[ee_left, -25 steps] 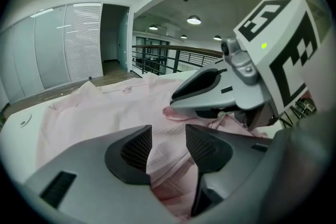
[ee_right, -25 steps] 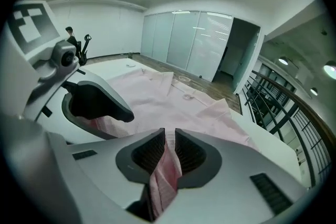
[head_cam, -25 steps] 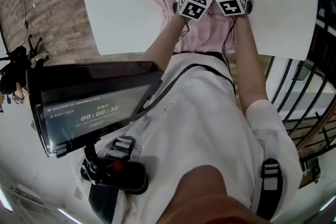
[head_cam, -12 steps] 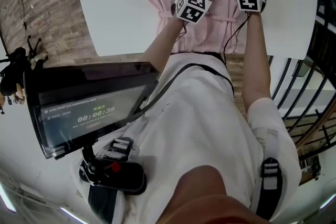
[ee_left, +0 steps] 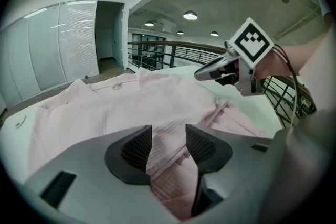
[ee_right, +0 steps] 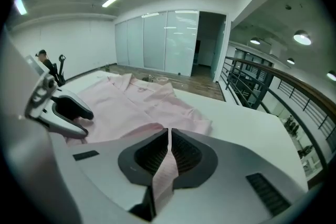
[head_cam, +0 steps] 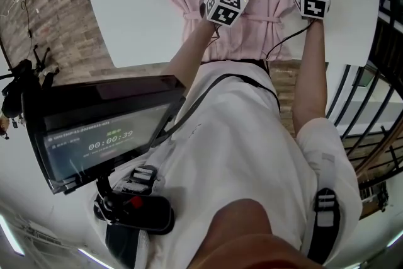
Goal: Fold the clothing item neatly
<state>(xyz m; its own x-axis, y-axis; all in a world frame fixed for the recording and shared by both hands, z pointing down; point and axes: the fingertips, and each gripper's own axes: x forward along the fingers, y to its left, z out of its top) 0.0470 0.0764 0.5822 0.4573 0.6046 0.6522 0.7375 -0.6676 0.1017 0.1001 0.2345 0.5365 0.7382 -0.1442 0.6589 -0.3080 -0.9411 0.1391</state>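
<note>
Right gripper (ee_right: 168, 150) has just been closing its jaws, and the pads now nip a thin fold of the pink shirt (ee_right: 131, 99) at the garment's right side edge. That shirt lies spread on the white table (head_cam: 126, 3). Its long axis runs away from the person, with the collar (ee_right: 137, 83) at the far end and the hem at the near edge. A raised crease runs crosswise from the pinched edge to the left gripper (ee_left: 168, 147). The left gripper rests nearer the shirt's middle with jaws apart, a ridge of cloth between them, unpinched. Both grippers sit along that crease, well apart. By my reading the coming move hinges on this crosswise line, and only the right side is secured for it.
</note>
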